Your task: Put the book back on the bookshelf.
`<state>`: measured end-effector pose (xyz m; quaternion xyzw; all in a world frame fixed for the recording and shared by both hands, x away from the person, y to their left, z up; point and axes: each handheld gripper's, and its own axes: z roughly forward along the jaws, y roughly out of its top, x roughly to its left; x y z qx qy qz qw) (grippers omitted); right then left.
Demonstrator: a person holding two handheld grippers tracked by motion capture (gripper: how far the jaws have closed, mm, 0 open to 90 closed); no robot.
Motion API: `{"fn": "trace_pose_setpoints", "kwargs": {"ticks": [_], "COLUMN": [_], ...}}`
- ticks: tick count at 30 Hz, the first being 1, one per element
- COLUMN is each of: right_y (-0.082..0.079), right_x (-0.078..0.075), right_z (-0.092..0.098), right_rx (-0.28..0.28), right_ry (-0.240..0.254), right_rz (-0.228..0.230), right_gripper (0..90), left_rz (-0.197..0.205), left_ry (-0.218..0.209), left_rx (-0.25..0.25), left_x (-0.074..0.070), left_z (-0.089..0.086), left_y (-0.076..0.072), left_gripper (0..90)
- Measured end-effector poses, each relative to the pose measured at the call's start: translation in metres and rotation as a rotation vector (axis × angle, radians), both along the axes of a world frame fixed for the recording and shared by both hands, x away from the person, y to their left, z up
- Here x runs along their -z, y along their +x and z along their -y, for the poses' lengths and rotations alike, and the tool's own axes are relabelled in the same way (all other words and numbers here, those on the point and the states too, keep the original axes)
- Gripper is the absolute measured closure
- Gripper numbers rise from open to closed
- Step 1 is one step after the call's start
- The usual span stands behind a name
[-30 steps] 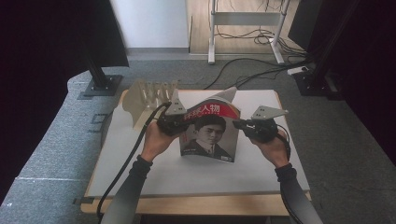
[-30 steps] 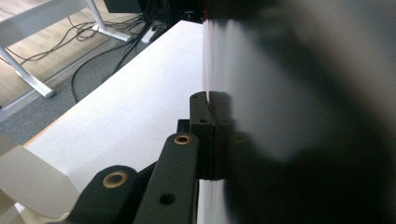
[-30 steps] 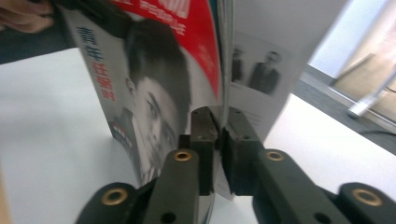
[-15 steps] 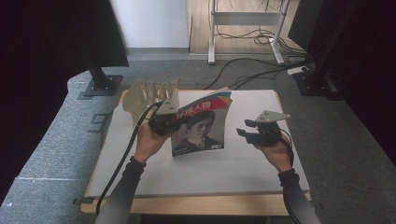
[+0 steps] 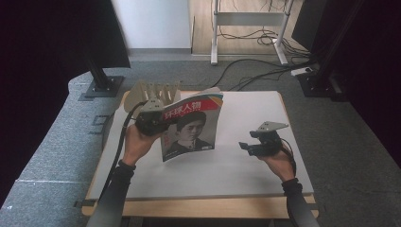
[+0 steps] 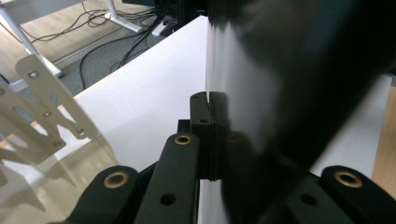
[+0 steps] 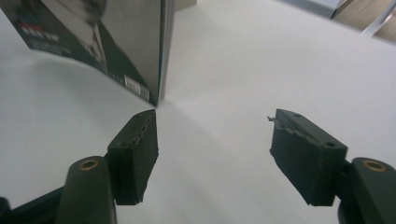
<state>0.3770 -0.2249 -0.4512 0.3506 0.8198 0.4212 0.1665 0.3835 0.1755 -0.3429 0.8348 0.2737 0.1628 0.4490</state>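
A magazine (image 5: pixel 191 125) with a portrait cover and a red title band stands upright above the white table (image 5: pixel 246 113). My left gripper (image 5: pixel 158 124) is shut on its left edge. In the left gripper view the dark, blurred cover (image 6: pixel 289 93) is clamped between the jaws of the left gripper (image 6: pixel 209 100). My right gripper (image 5: pixel 246 147) hovers low over the table to the right of the magazine. Its jaws have just been opening and hold nothing. The right gripper view looks past the right gripper (image 7: pixel 212 119) at the magazine's lower corner (image 7: pixel 116 42), just beyond the left pad.
A pale slotted rack (image 5: pixel 151 92) stands at the table's back left, right behind the left gripper, and appears as the rack (image 6: pixel 37 107) in the left gripper view. Cables and stand feet lie on the carpet beyond the table.
The right gripper let go of the magazine's right edge, opened and sank toward the table. The left gripper carried the magazine leftward, closer to the rack.
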Motion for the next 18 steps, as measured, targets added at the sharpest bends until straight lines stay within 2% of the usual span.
{"fn": "trace_pose_setpoints", "kwargs": {"ticks": [10, 18], "right_y": [0.0, -0.001], "right_x": [0.031, 0.054], "right_z": [0.003, 0.013], "right_rx": [0.019, 0.062], "right_ry": [-0.015, -0.03], "right_rz": [-0.058, -0.094], "right_gripper": [24.2, 18.7], "left_rz": [-0.023, -0.025], "left_ry": [-0.014, -0.036], "left_rx": [-0.05, -0.105], "left_x": [-0.008, -0.012], "left_z": [-0.027, -0.053], "left_y": [-0.006, -0.013], "left_gripper": [87.0, 87.1]}}
